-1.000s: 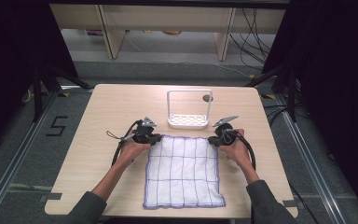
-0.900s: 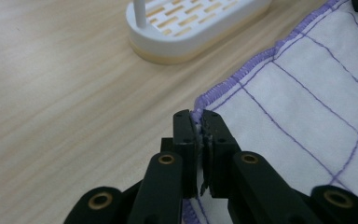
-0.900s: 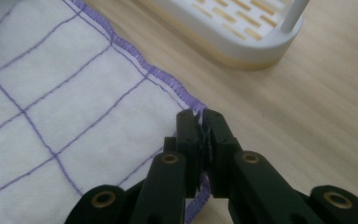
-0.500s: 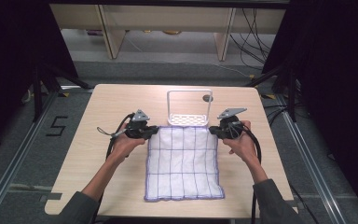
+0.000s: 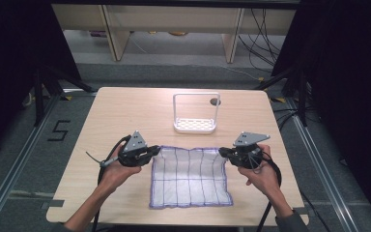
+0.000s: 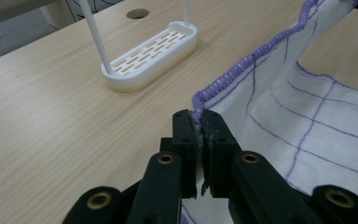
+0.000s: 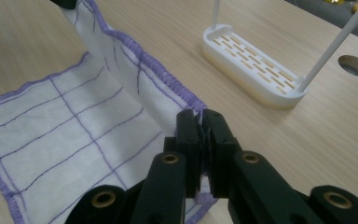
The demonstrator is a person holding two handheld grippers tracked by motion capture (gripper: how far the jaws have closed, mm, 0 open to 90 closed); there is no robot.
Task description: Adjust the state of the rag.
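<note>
A white cloth (image 5: 189, 176) with a purple grid and purple stitched hem lies spread on the wooden table (image 5: 125, 116). Its far edge is lifted off the wood and stretched between both grippers. My left gripper (image 5: 155, 151) is shut on the cloth's far left corner (image 6: 199, 108), and the hem runs up from its jaws. My right gripper (image 5: 222, 152) is shut on the far right corner (image 7: 196, 108). The cloth (image 7: 65, 121) sags down to the table between them, and its near half rests flat.
A white rack (image 5: 196, 115) with a slotted base and a thin upright frame stands just beyond the cloth, mid-table (image 6: 150, 52) (image 7: 254, 66). A round hole (image 5: 215, 102) in the tabletop lies behind it. Cables trail from both grippers.
Both grippers have moved away from me, toward the rack, and risen slightly, lifting the cloth's far edge and pulling it taut. The near part of the cloth slid forward.
</note>
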